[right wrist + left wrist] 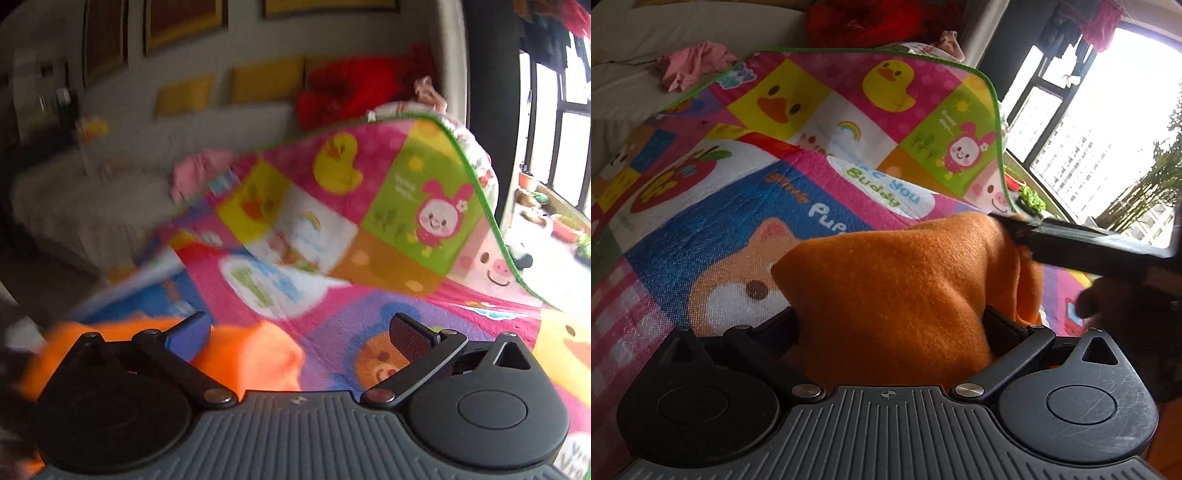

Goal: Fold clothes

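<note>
An orange fleece garment point(894, 295) lies bunched on a colourful cartoon play mat point(768, 147). In the left wrist view my left gripper point(892, 328) has its jaws wide apart with the orange fleece heaped between them and over the fingers; I cannot tell if it grips. The right gripper's black finger point(1082, 247) reaches in from the right and touches the fleece's far right edge. In the right wrist view my right gripper point(299, 332) is open, with the orange fleece point(255, 362) at its lower left beside the left finger and the mat point(332, 236) beyond.
A pale sofa point(624, 74) with a pink garment point(694, 66) and red cushion point(864, 18) stands behind the mat. A window point(1108, 129) and potted plants point(1030, 195) are at the right. The mat's far corner point(461, 155) curls upward.
</note>
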Demonstrator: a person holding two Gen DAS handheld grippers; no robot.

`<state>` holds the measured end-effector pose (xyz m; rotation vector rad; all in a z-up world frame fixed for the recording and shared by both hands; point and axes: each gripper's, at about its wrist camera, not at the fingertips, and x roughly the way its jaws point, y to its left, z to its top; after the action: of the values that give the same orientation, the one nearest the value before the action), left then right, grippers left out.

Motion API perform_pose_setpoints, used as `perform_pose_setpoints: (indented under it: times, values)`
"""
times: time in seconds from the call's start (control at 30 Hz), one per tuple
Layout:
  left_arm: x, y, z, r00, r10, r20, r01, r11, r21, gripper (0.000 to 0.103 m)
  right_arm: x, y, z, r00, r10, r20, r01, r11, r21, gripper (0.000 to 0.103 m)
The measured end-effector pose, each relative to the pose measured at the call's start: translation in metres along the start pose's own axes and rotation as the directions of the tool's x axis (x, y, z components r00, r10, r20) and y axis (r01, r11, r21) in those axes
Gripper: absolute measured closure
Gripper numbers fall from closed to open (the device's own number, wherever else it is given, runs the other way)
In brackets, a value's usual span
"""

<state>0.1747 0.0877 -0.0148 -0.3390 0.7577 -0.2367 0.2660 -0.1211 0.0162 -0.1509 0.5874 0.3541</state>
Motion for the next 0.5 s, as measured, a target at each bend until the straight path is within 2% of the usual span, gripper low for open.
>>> perform_pose_setpoints:
  times: [0.07, 0.2, 0.3, 0.4, 0.5]
  values:
    - [-0.015, 0.003, -0.001, 1.0, -0.013, 0.021, 0.014, 1.0, -0.011, 0.0, 0.029, 0.005, -0.011, 0.996, -0.073, -0.049, 0.069, 0.994, -0.079, 0.0]
    - [-0.033, 0.003, -0.004, 0.998, -0.024, 0.052, 0.023, 1.0, 0.003, 0.0, 0.035, -0.018, -0.03, 0.996, -0.036, -0.084, 0.041, 0.998, 0.057, 0.0]
    - [-0.036, 0.004, -0.004, 0.995, -0.056, 0.086, 0.057, 0.998, -0.013, 0.0, 0.021, -0.018, -0.04, 0.995, -0.075, -0.065, 0.076, 0.997, 0.015, 0.0]
    - [-0.043, 0.008, 0.001, 0.984, -0.105, 0.143, 0.114, 0.992, -0.056, 0.001, 0.001, -0.014, -0.051, 0.992, -0.122, -0.038, 0.118, 0.99, -0.077, 0.0]
    - [-0.044, 0.01, 0.009, 0.985, -0.085, 0.152, 0.096, 0.994, -0.061, 0.001, -0.021, -0.011, -0.06, 0.988, -0.154, -0.005, 0.151, 0.978, -0.142, 0.0]
